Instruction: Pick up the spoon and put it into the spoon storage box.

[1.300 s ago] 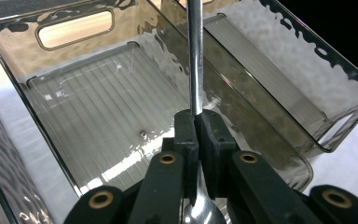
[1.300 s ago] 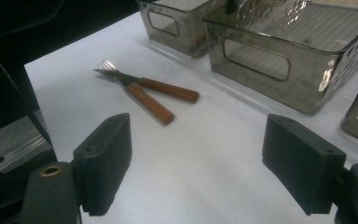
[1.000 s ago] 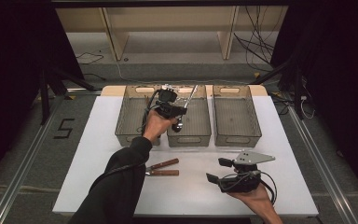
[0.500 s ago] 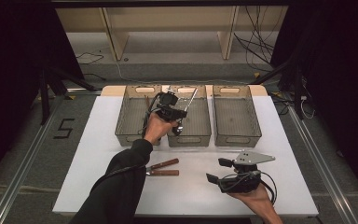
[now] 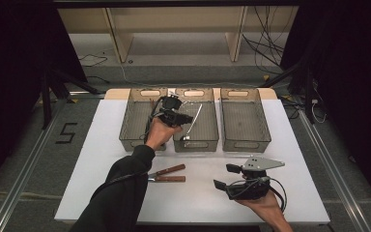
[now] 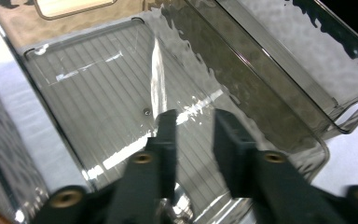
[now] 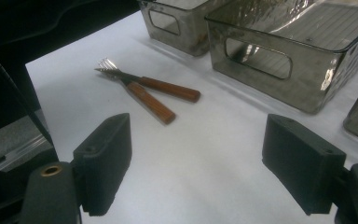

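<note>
Three smoky plastic bins stand in a row at the far side of the white table [image 5: 101, 159]; the left gripper [image 5: 186, 119] hangs over the middle bin [image 5: 207, 133], and a silver utensil [image 5: 193, 122] lies slanted inside it, handle end toward the near wall. In the left gripper view the jaws have just been opening and now stand a little apart; the shiny handle [image 6: 157, 79] runs away from the tips along the ribbed floor, with its rounded end low between the jaw bases, and the pads do not press on it. Judgement: this is the release step of sorting cutlery into bins, the silver piece just let go. The right gripper [image 5: 227, 177] rests low near the front edge in the person's right hand, jaws spread wide with nothing between them. Two wooden-handled pieces [image 5: 170, 174], one plainly a fork [image 7: 121, 74], lie side by side on the table between the arms, touching or nearly so. Next move, likely: lift the left gripper clear of the bin wall, then take one wooden handle; closing on one without dragging its neighbour calls for care.
</note>
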`<state>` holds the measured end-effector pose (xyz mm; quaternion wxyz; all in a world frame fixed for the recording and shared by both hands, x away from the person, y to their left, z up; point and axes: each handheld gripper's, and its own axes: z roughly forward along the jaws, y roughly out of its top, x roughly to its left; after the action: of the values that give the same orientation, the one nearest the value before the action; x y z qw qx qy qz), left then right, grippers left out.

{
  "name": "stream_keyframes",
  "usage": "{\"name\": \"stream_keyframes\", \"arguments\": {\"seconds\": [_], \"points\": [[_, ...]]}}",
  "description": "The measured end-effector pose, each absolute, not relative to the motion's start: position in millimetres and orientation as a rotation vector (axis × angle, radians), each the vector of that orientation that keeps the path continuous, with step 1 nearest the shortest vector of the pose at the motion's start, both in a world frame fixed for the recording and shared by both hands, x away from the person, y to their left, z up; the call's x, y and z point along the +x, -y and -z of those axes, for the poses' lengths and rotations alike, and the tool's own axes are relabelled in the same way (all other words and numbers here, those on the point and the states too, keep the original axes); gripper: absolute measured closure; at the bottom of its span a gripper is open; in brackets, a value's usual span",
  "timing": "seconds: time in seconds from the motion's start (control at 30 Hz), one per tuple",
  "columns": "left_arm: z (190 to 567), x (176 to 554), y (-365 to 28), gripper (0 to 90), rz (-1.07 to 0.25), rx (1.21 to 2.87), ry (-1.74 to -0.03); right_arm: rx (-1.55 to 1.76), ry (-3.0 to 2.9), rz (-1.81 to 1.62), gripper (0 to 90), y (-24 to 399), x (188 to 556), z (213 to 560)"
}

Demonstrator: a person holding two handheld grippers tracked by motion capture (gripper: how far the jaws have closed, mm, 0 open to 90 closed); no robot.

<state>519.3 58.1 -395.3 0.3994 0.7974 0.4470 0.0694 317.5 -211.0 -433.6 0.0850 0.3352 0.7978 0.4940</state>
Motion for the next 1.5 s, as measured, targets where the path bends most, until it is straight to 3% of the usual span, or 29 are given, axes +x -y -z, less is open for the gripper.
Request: {"name": "stream_keyframes", "arguments": {"seconds": [0.2, 0.47, 1.5], "points": [[377.6, 507.3, -69.5, 39.4, -0.163, 1.984, -1.117, 1.001, -2.377, -1.473, 24.7, 211.0, 317.6, 433.7], [357.7, 482.1, -90.6, 26.4, -0.163, 1.952, -1.043, 1.001, -2.378, -1.471, 24.7, 210.0, 317.2, 433.3], [382.9, 401.8, -179.0, 20.1, -0.241, 1.861, -0.986, 0.971, -2.395, -1.462, 24.7, 202.1, 319.0, 432.4]]}}
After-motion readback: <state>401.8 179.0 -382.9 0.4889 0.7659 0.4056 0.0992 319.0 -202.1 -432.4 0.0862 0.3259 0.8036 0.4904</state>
